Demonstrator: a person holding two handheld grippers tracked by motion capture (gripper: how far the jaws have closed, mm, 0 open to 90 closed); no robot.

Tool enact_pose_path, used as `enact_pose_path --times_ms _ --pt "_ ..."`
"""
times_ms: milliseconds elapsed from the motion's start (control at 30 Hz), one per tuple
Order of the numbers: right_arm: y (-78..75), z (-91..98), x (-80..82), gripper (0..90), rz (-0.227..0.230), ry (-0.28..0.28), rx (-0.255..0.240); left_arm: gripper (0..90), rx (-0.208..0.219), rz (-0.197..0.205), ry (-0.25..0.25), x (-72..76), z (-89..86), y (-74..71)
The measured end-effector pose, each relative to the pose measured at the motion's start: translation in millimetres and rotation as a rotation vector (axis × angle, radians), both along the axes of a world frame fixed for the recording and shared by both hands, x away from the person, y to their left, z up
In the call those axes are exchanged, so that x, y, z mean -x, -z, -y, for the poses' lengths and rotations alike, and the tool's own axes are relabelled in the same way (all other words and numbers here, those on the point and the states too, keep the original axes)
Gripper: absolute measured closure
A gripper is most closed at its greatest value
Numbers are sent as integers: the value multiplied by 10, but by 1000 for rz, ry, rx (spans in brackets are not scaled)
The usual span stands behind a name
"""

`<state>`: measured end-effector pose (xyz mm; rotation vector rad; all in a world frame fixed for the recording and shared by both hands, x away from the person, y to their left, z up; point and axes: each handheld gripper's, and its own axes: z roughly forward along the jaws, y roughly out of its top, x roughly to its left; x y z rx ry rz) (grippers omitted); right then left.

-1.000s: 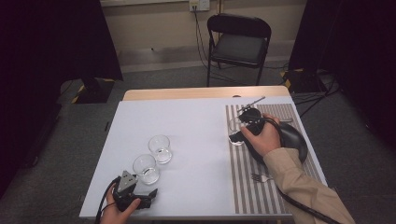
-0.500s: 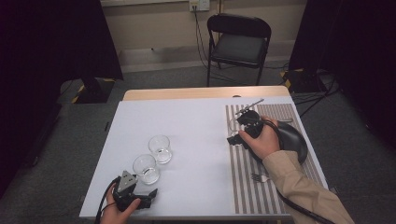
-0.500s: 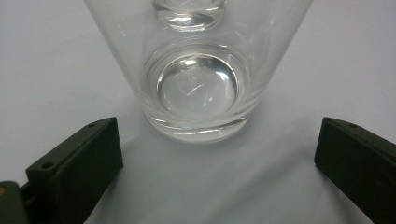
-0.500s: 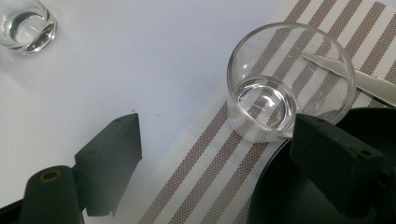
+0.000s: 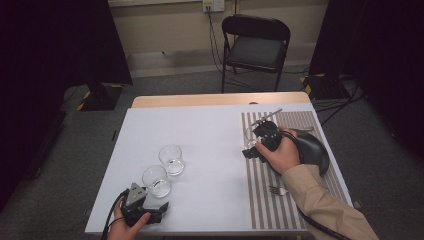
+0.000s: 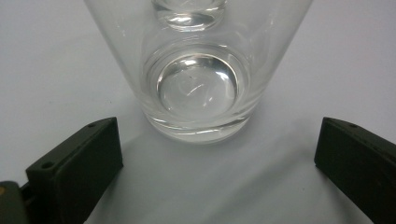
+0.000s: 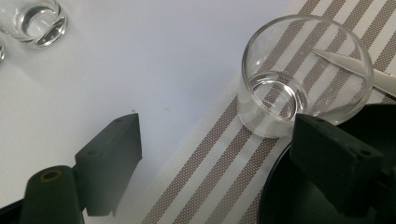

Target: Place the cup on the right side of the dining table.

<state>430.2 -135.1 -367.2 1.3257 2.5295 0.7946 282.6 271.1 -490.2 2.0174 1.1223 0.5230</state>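
A clear, empty drinking glass (image 7: 306, 77) is stood upright, mouth up, on the near-left part of the brown-and-white striped placemat (image 5: 260, 200), just beside a black round plate (image 5: 312, 150). The right gripper (image 7: 217, 163) is held over it with its jaws spread apart, nothing between them; one jaw is seen over the white tabletop (image 5: 200, 125), the other over the plate's rim, close against the glass. A silver knife (image 7: 369, 72) is seen through the glass. A silver fork (image 5: 278, 190) is laid on the mat nearer the person.

Two more clear tumblers (image 5: 171, 159) (image 5: 156, 180) are stood upright at the front left. The left gripper (image 6: 217, 172) is held released, jaws wide, just short of the nearer one.

Compared with a second ago, the right hand (image 5: 277, 152) has been drawn slightly back toward the person; the left gripper is unmoved.
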Motion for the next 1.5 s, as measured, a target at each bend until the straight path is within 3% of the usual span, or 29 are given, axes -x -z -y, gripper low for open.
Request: enact_pose_path --times_ms 867,1500 --pt "48 -44 165 159 -1 -45 3 0 -1 0 0 0 1 0" --pt "186 -37 308 158 -20 -80 -19 1 0 1 0 1 1 1"
